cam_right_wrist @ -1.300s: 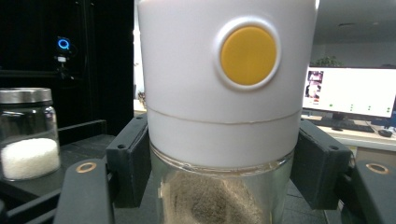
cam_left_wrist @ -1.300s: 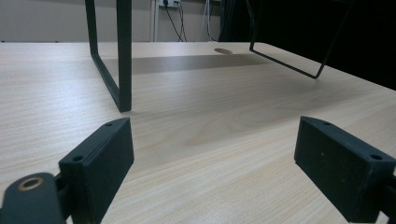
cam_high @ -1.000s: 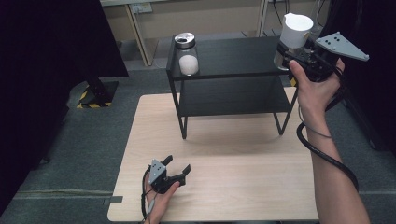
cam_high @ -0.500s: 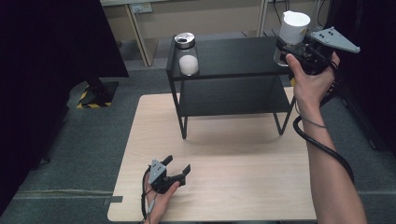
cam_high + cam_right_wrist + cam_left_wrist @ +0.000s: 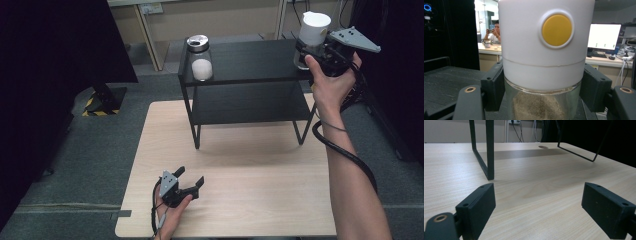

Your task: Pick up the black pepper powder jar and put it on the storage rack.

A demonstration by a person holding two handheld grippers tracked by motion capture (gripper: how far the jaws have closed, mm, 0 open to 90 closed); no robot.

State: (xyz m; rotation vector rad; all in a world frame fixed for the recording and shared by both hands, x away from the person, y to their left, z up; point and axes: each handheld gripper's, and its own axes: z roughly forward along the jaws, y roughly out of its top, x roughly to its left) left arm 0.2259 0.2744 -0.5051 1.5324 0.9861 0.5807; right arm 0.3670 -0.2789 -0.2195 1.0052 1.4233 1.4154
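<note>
At the right end of the black shelf rack (image 5: pixel 250 60), my right gripper (image 5: pixel 320 52) clamps the white-capped glass jar (image 5: pixel 312 35) just below its cap. The glass looks slippery and breakable, so I judge a firm grip at the neck best. My left gripper (image 5: pixel 187 182), jaws apart, rests on the table (image 5: pixel 280 200) before the rack.

The left hand (image 5: pixel 167 212) lay low at the near edge, forearm barely in, its left gripper (image 5: pixel 192 182) pointing forward and to the right with the jaws standing apart and nothing between them. The right arm (image 5: pixel 350 175) stretched far forward, wrist raised, the right hand (image 5: pixel 330 82) wrapped round the right gripper (image 5: pixel 305 52) (its grey plate on top), whose jaws were clamped on something.
</note>
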